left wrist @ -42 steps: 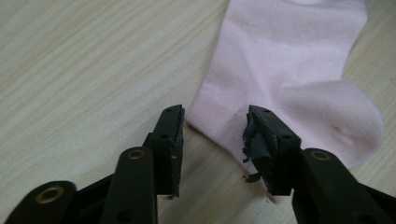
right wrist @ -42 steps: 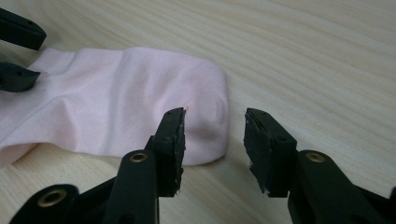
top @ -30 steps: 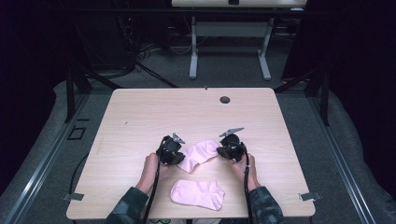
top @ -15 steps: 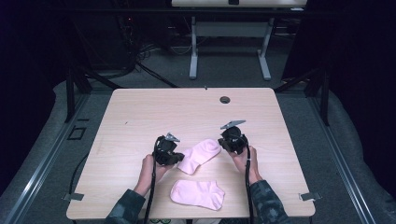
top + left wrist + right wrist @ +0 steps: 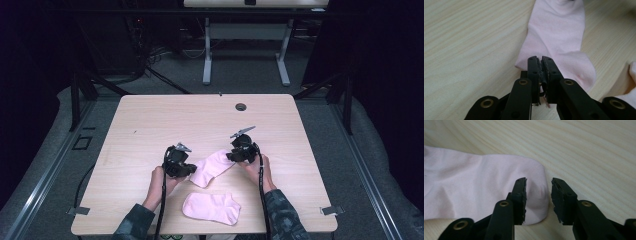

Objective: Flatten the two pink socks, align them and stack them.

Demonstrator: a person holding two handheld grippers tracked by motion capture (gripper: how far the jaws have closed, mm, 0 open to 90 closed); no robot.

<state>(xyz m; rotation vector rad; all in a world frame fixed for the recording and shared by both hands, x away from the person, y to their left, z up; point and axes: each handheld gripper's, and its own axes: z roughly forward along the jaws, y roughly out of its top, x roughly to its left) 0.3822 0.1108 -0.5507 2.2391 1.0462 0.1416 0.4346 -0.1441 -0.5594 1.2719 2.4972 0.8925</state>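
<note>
1. Dark room with grey carpeted floor (image 5: 60, 125); pale rectangular wooden table (image 5: 150, 120) with fine straight grain, rounded corners and a small round dark grommet (image 5: 241, 106) near the far edge.
2. Stretched between the two grippers, toward the near half of the table: a pink sock (image 5: 212, 167), soft matte knit, lying flat and slanted, smooth with a few shallow folds.
3. Closer to the near edge, just apart from the first: a second pink sock (image 5: 212, 207), same fabric, flat, with a rounded toe.
4. Left gripper (image 5: 541, 61), black, hard-edged metal with brass-coloured rivets, clenched on one end of the stretched sock; jaws nearly touching, a thin fold of pink cloth pinched between the pads.
5. Right gripper (image 5: 538, 185), same build, at the sock's other rounded end; jaws just been opening, now parted and released, the left pad over the fabric, the right pad over bare wood, the sock's edge lying between them and pressed by neither.
6. Held by a hand each, sleeves in a mottled camouflage-like pattern (image 5: 285, 220), with black cables trailing toward the near edge.
</note>
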